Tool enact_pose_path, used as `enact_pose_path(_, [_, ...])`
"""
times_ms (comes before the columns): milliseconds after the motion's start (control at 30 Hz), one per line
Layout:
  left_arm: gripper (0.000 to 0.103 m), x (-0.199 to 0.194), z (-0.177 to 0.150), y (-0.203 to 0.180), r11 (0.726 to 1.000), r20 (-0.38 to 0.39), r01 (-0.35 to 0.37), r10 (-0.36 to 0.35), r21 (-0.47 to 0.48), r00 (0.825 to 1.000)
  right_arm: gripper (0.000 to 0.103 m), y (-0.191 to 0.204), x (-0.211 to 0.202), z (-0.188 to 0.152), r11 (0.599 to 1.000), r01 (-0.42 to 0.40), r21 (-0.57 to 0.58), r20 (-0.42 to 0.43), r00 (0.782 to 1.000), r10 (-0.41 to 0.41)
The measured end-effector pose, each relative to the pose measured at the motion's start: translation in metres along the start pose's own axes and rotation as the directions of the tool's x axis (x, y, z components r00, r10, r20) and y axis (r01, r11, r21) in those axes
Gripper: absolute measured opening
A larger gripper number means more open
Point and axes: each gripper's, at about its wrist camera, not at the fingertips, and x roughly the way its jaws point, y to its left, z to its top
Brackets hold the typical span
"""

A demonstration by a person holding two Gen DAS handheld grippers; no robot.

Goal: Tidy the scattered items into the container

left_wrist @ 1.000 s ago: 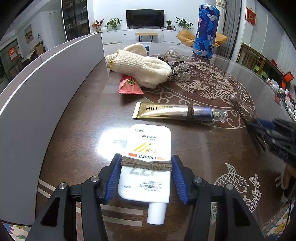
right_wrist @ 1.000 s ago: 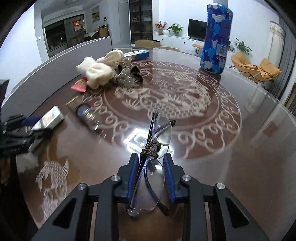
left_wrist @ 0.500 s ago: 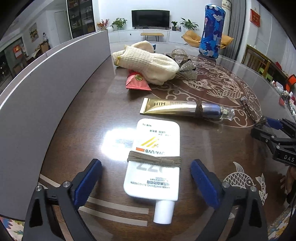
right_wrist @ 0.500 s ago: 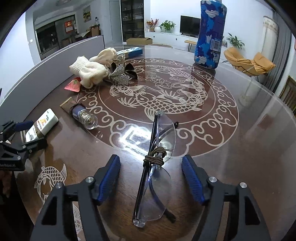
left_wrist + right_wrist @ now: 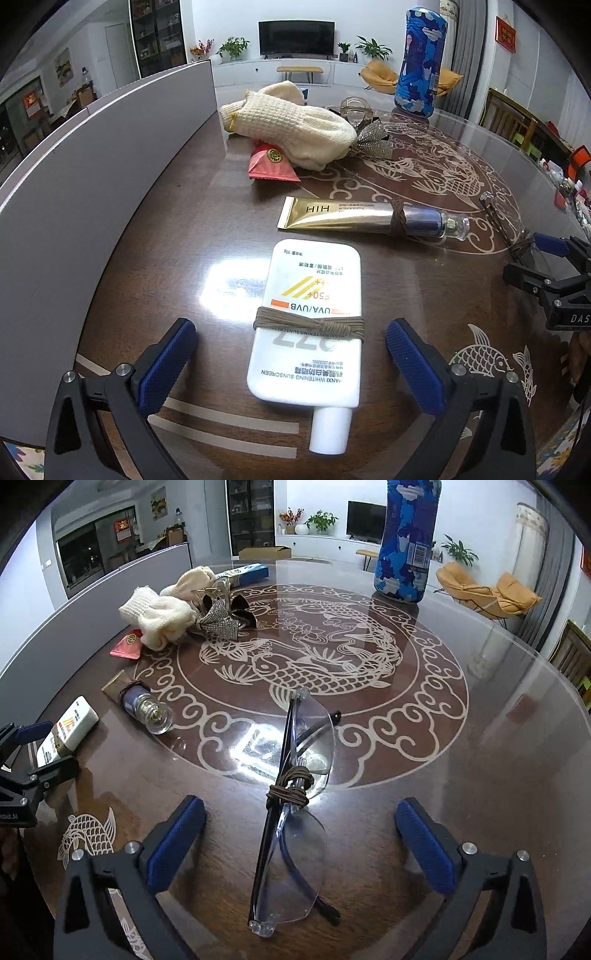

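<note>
The left gripper (image 5: 291, 341) has just spread wide around a sunscreen bottle (image 5: 312, 321), touching nothing. The right gripper (image 5: 299, 825) likewise brackets upright-standing glasses (image 5: 295, 812), which a careless nudge could topple. No container is identifiable.

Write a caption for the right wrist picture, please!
Open right tool straddles clear glasses lying on the fish-patterned table, jaws just opened.

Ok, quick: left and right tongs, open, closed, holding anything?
Left tongs: open, just released; sunscreen bottle lies between, untouched.
Right tongs: open, just released; glasses lie between.
</note>
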Motion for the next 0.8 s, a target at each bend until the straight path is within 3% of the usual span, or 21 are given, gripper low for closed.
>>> enact_pose_path(400, [0.103, -0.0026, -0.0057, 0.0003, 1.0, 0.052, 0.0, 0.0, 0.004, 0.999, 0.103, 0.0, 0.0008, -0.0002, 1.0, -0.002, -0.003, -0.001, 1.0, 0.002])
enact_pose_path(800, [0.103, -0.0023, -0.0049, 0.0002, 1.0, 0.055, 0.002, -0.003, 0.006, 0.998, 0.103, -0.0001, 0.0016, -0.0003, 1.0, -0.004, -0.007, -0.002, 1.0, 0.004])
